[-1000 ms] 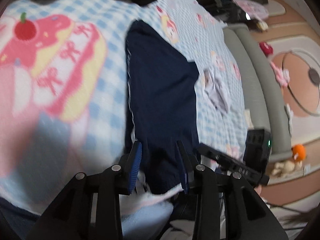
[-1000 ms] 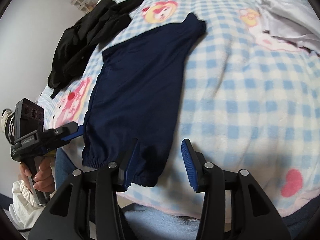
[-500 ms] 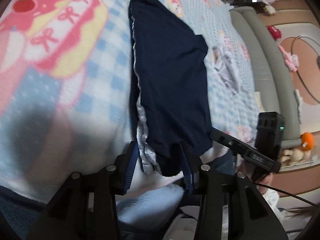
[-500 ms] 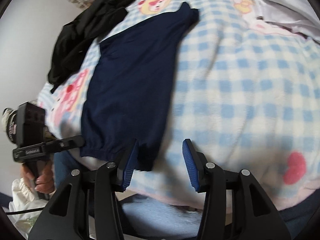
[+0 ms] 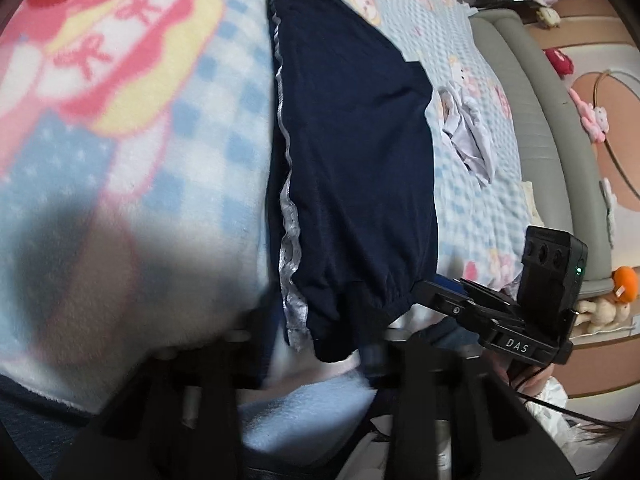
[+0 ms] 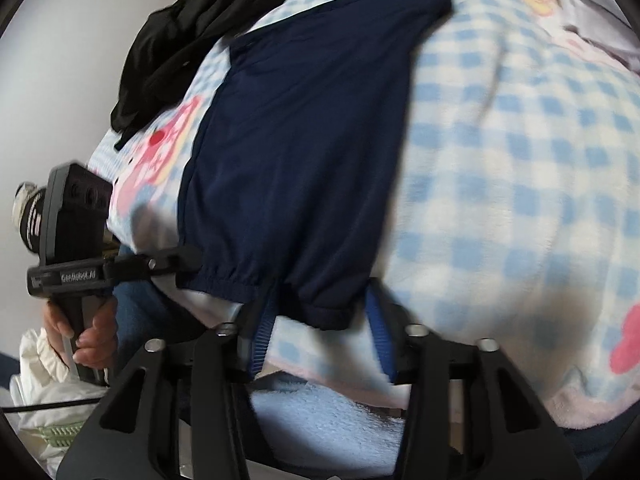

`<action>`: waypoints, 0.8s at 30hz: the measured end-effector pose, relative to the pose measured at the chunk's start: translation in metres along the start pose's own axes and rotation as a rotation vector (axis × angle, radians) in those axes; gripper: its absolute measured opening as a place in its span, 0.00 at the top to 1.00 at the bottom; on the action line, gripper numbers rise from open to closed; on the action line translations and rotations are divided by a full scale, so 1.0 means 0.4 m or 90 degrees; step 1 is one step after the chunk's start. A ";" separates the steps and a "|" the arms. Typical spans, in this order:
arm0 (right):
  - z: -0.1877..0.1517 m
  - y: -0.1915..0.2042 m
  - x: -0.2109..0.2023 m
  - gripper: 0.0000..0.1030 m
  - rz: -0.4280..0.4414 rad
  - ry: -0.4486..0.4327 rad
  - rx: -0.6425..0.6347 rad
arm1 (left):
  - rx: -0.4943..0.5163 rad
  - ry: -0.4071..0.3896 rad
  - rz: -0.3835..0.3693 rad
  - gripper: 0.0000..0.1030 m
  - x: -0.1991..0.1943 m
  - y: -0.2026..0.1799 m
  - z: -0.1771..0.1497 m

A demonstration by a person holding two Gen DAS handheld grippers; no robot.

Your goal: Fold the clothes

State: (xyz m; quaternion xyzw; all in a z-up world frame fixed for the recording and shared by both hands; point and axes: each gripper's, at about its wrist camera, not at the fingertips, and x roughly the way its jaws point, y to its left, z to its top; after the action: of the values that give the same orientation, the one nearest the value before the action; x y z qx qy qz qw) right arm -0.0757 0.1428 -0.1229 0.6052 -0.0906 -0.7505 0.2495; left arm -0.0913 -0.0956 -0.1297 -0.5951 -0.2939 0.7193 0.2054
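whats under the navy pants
The navy pants lie on a blue checked blanket with cartoon prints. Whatever the blanket shows directly beneath them is covered.

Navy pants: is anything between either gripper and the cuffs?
Nothing visible. The navy pants lie flat on the blanket, cuffs between the open fingers of the left gripper and right gripper.

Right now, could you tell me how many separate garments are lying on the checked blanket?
3. The navy trousers lie lengthwise down the middle; a black garment is heaped at the far left corner; a white garment sits crumpled to the right. Others may lie out of view.
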 end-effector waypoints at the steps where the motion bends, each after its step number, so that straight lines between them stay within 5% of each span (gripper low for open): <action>1: -0.001 0.000 -0.009 0.79 0.003 -0.004 -0.004 | 0.001 -0.005 0.005 0.82 -0.007 -0.002 0.000; 8: -0.014 0.007 -0.027 0.83 0.007 -0.006 -0.017 | -0.009 0.003 -0.010 0.76 -0.020 0.011 -0.006; 10: -0.010 0.003 -0.013 0.77 0.011 0.003 -0.014 | -0.026 0.000 -0.029 0.59 -0.022 0.027 -0.005; 14: 0.001 -0.007 0.019 0.62 0.021 0.023 -0.007 | -0.029 0.016 -0.058 0.50 0.013 0.035 -0.002; 17: 0.009 -0.014 0.042 0.62 0.028 0.039 -0.002 | -0.008 0.018 -0.042 0.67 0.036 0.012 0.005; 19: 0.007 0.004 0.023 0.74 0.025 0.024 -0.026 | 0.008 0.006 -0.036 0.80 0.025 -0.005 0.001; 21: 0.003 0.018 -0.002 0.82 0.031 0.009 -0.043 | 0.012 -0.001 -0.047 0.84 0.006 -0.013 -0.005; 24: -0.004 0.024 -0.039 0.83 0.060 -0.006 -0.049 | 0.004 0.006 -0.060 0.84 -0.019 -0.009 -0.014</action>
State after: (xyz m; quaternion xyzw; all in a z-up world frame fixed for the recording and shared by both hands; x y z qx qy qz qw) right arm -0.0695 0.1422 -0.1057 0.5868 -0.0910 -0.7436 0.3073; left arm -0.0847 -0.0967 -0.1223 -0.5831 -0.3181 0.7071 0.2424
